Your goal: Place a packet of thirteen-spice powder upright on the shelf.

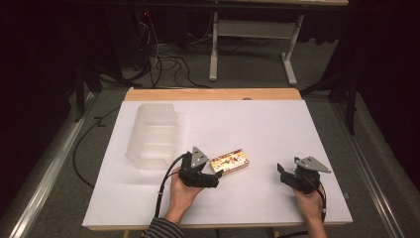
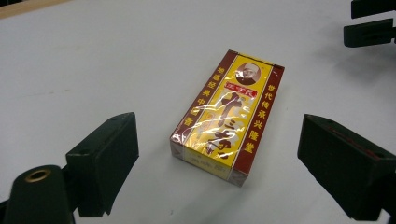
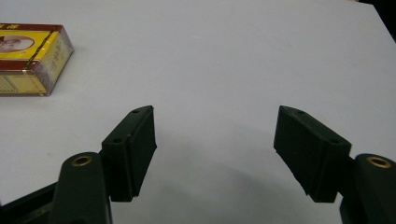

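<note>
A small yellow and dark red box wrapped in clear film lies flat on the white table top, near its middle. My left gripper is just left of and below the box, held in a hand. In the left gripper view the box lies between and a little beyond the wide-apart jaws, with clear gaps on both sides, and the left gripper is open. My right gripper rests near the front right of the table. Its jaws stand apart over bare white surface, so the right gripper is open, and the box lies far off to its left.
A clear plastic ribbed tray lies at the left back of the table. A wooden edge runs along the far side. Beyond it are cables and a desk frame on the floor. In the left gripper view, the other gripper's fingertips show at top right.
</note>
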`<action>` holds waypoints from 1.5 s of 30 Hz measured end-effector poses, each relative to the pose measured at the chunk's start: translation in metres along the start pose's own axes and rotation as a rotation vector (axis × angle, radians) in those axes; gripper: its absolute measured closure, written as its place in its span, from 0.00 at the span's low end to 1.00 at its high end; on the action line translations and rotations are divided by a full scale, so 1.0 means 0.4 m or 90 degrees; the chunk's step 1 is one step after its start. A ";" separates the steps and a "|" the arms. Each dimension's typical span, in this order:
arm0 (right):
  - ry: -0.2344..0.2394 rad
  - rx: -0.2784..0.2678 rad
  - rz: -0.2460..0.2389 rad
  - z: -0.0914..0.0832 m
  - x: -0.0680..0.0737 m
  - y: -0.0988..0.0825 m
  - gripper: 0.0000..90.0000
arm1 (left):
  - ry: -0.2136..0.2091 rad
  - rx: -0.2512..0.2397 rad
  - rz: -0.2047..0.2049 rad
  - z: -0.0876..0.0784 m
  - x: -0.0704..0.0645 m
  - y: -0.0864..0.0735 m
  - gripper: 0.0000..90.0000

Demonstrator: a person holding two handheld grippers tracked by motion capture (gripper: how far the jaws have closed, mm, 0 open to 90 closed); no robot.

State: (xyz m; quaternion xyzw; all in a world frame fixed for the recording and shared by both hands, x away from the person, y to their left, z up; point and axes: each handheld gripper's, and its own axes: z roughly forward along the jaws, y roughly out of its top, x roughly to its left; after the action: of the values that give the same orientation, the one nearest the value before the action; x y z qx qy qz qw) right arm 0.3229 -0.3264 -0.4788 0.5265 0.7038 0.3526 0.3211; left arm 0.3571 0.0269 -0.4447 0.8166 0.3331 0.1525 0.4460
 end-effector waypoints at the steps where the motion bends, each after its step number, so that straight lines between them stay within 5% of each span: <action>1: 0.001 0.000 -0.003 0.001 -0.001 0.000 0.33 | -0.003 -0.003 -0.002 0.002 -0.002 0.003 0.15; 13: 0.001 0.003 -0.003 0.001 0.000 0.001 0.33 | -0.023 0.019 0.031 0.041 -0.025 0.053 0.16; 21: -0.001 0.004 0.003 0.000 -0.001 0.000 0.33 | -0.036 0.045 0.026 0.074 -0.017 0.076 0.17; 45: -0.001 0.007 0.002 0.002 -0.001 0.001 0.34 | -0.047 0.114 0.099 0.184 -0.063 0.144 0.19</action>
State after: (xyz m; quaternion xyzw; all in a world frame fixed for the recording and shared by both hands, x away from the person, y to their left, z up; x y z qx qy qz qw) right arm 0.3237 -0.3267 -0.4789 0.5297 0.7045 0.3492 0.3179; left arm 0.4023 -0.0583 -0.4364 0.8815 0.2644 0.1262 0.3703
